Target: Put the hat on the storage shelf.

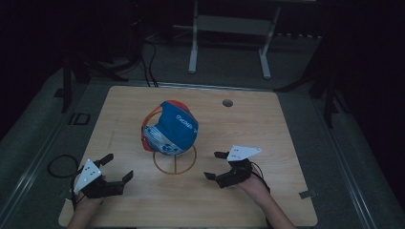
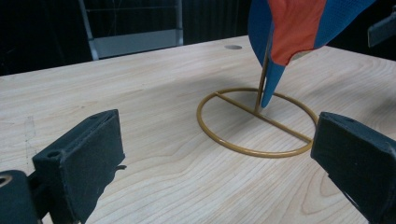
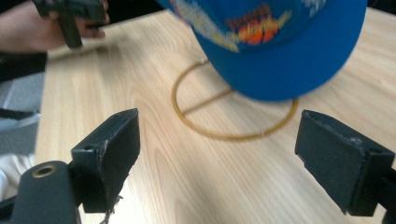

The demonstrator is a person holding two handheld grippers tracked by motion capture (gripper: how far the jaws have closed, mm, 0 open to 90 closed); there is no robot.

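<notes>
Blue cap (image 1: 170,129) sits on gold wire stand (image 1: 175,163). Left gripper (image 1: 117,168) and right gripper (image 1: 216,165) both spread wide, empty. Best bet imo: pinch brim, lift straight up so stand stays put.

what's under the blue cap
The blue cap sits on a gold wire stand: a thin post on a ring base on the table. The stand's top is hidden inside the cap.

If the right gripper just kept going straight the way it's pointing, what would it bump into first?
Probably the blue cap hanging on the stand. The right gripper is open and aimed at it, with bare table in between. If it runs low, it might reach the stand's gold ring base first; depth is hard to judge.
</notes>
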